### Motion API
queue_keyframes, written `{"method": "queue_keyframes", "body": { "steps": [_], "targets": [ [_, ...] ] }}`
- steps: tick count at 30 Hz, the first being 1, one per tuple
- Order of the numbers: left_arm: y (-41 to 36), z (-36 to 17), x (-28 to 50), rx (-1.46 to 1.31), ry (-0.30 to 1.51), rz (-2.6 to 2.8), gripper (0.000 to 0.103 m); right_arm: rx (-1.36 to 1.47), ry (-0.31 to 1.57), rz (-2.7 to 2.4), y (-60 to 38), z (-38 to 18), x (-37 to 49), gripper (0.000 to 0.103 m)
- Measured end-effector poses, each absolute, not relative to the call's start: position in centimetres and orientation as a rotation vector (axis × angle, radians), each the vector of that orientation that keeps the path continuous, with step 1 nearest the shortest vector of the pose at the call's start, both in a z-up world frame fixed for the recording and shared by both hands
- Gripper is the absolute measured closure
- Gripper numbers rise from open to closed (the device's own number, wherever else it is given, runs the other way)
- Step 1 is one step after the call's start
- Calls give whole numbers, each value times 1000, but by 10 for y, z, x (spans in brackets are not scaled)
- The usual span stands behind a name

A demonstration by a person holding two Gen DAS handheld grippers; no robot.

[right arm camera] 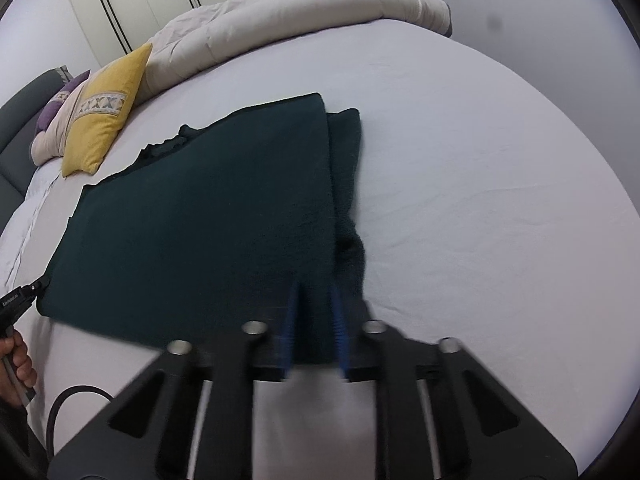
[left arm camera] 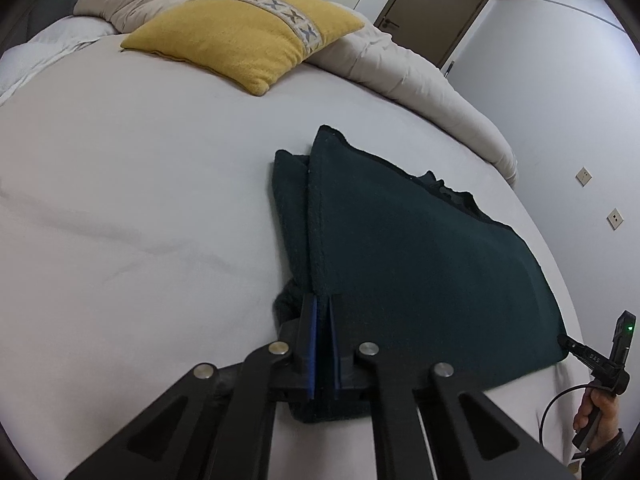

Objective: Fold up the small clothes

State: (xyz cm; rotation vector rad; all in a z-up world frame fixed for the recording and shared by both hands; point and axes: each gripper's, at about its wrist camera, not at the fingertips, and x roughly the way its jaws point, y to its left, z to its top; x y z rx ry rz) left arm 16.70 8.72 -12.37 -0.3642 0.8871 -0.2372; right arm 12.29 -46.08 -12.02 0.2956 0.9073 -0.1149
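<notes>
Both claws grip the dark green garment (left arm camera: 420,248) on the bed (left arm camera: 140,200): left claw (left arm camera: 322,304), right claw (right arm camera: 316,300) (slightly blurred); yellow pillow (left arm camera: 240,36) at eleven o'clock.

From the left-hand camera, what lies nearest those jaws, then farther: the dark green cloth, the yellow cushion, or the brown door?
1. Dark green cloth: pinched in the jaws, at the bed's near edge.
2. Yellow cushion: farther up the bed, to the left.
3. Brown door: across the room, upper right.
</notes>
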Motion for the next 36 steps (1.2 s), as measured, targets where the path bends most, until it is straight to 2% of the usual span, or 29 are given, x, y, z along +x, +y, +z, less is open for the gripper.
{"method": "queue_keyframes", "body": {
  "steps": [13,21,36],
  "targets": [
    [96,-123,141,-397,879,-233,97,360,851,-93,-467,-101,103,98],
    [96,-142,142,-412,925,-233,97,405,910,-109,-476,-125,103,99],
    [102,-144,147,-422,932,-239,96,395,905,-118,-474,-126,98,99]
  ]
}}
